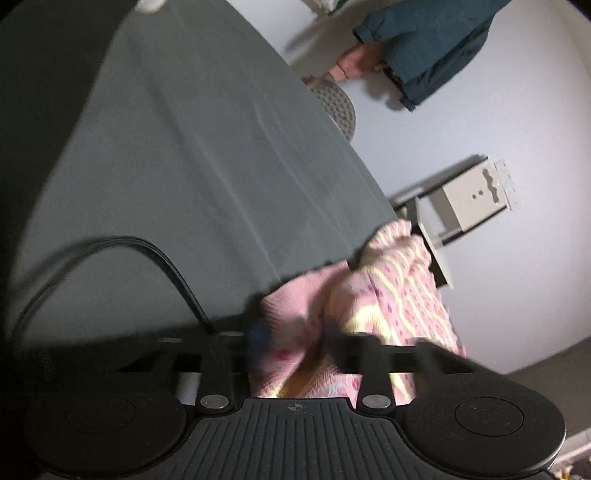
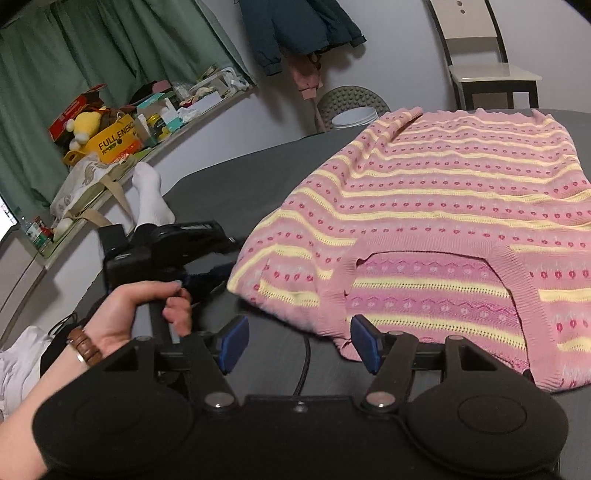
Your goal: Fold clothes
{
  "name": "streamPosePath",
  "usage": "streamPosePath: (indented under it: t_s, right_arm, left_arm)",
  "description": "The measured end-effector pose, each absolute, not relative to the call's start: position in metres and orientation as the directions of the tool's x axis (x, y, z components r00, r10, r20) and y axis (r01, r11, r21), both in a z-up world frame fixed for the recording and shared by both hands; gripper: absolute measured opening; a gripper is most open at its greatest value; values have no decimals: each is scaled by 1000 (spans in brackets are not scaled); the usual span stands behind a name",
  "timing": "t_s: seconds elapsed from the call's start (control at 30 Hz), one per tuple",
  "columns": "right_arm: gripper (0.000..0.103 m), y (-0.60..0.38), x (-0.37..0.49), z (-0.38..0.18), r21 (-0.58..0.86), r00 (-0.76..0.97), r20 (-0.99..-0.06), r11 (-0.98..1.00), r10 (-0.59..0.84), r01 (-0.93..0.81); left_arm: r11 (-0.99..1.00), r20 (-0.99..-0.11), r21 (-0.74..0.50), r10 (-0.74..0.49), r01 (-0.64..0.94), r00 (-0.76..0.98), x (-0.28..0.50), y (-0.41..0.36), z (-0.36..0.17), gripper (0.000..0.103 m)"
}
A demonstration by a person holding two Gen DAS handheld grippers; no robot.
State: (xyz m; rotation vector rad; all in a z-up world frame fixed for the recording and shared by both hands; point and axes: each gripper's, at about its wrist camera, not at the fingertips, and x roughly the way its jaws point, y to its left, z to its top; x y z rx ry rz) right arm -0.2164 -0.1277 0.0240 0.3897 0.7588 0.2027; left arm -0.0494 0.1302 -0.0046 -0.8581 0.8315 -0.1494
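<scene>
A pink sweater (image 2: pixel 443 206) with yellow stripes lies spread on the dark grey table (image 2: pixel 229 177), its neckline facing the right gripper (image 2: pixel 299 343). That gripper hovers just above the table at the sweater's near edge, its blue-padded fingers (image 2: pixel 234 341) spread apart and holding nothing; the right-hand pad sits just beside the collar ribbing. The left gripper (image 1: pixel 295 347) is held by a hand (image 2: pixel 147 314) at the sweater's left edge, and in its own view (which is blurred) pink knit is bunched between the fingers, so they appear to pinch the fabric. A chair (image 2: pixel 487 70) stands behind the table, and a dark teal jacket (image 2: pixel 295 29) hangs on the wall.
</scene>
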Motion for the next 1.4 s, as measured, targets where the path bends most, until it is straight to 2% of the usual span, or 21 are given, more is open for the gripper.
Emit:
streamPosePath:
  t_s: [0.03,0.13,0.23,0.37,0.47,0.63,0.73,0.8,0.9,0.97,1.03,1.07,1.2,1.3,1.4]
  right_arm:
    - [60,-126,-217,24,414,711,-627,909,318,-42]
    - [61,-123,-218,25,415,713,-623,909,321,-47]
    - [62,-121,-220,25,413,712,-625,910,321,-48]
    - [62,-123,-222,24,410,709,-633,911,311,-34]
    - [63,-124,-221,20,406,699,-649,914,299,-15]
    - [63,-122,-215,12,380,673,-682,925,285,-6]
    - [66,-112,-209,10,321,659,-700,946,275,-54]
    - [65,-99,-205,10,225,655,-710,965,259,-138]
    - [58,-65,-200,6,-60,665,-725,946,178,-319]
    - [56,-41,-201,-4,-284,699,-707,859,113,-426]
    - [54,-24,-201,-17,-431,723,-687,761,72,-485]
    - [49,-16,-201,-24,-497,735,-676,704,54,-508]
    - [47,9,-203,-48,-640,765,-643,526,32,-560]
    - [49,25,-207,-69,-762,825,-565,376,9,-527]
    - [49,33,-202,-85,-802,841,-541,304,-4,-514]
  left_arm:
    - [646,-574,-738,-447,-195,686,-49,129,-8,5]
    - [644,-532,-750,-447,-155,720,-50,125,-5,4]
    - [734,-476,-675,-349,-80,807,-55,124,19,4]
    - [883,-354,-469,-151,-35,923,-65,118,58,4]
    - [947,-324,-309,-24,-82,946,-67,112,73,4]
    - [939,-484,-292,20,-182,875,-51,126,57,4]
    - [944,-511,-269,30,-192,859,-41,132,53,4]
    - [957,-507,-229,37,-176,861,-30,128,53,4]
    - [969,-499,-193,40,-156,866,-22,128,50,4]
    - [969,-500,-199,30,-148,866,-17,131,47,4]
    - [965,-505,-222,12,-143,863,-10,135,45,4]
    - [963,-505,-231,5,-141,863,-6,139,45,4]
    - [969,-490,-209,14,-133,872,4,146,46,4]
    - [966,-491,-210,27,-148,871,15,155,46,4]
    - [963,-517,-214,30,-164,856,24,160,42,4]
